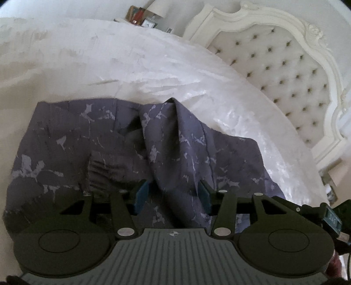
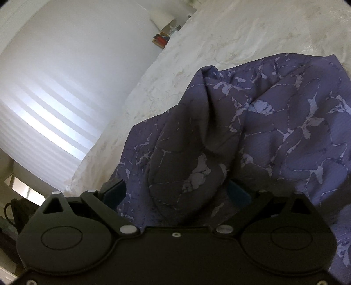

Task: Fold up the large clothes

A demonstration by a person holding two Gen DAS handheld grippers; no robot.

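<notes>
A purple garment (image 1: 65,140) with a pale cracked pattern lies crumpled on the white bedspread (image 1: 109,54). One raised fold of it runs toward the left wrist camera and passes between the blue pads (image 1: 142,195) of my left gripper (image 1: 173,195). Those jaws stand apart and do not pinch the fold. In the right wrist view the same garment (image 2: 274,122) bulges up in a heap. My right gripper (image 2: 175,194) has its jaws spread wide, with loose cloth bunched between them and draped over the right-hand pad (image 2: 238,195).
A cream tufted headboard (image 1: 285,72) stands at the right end of the bed. A bedside stand with books and a lamp (image 1: 140,17) is at the far side. A bright window with striped blinds (image 2: 43,109) is beyond the bed's edge (image 2: 92,166).
</notes>
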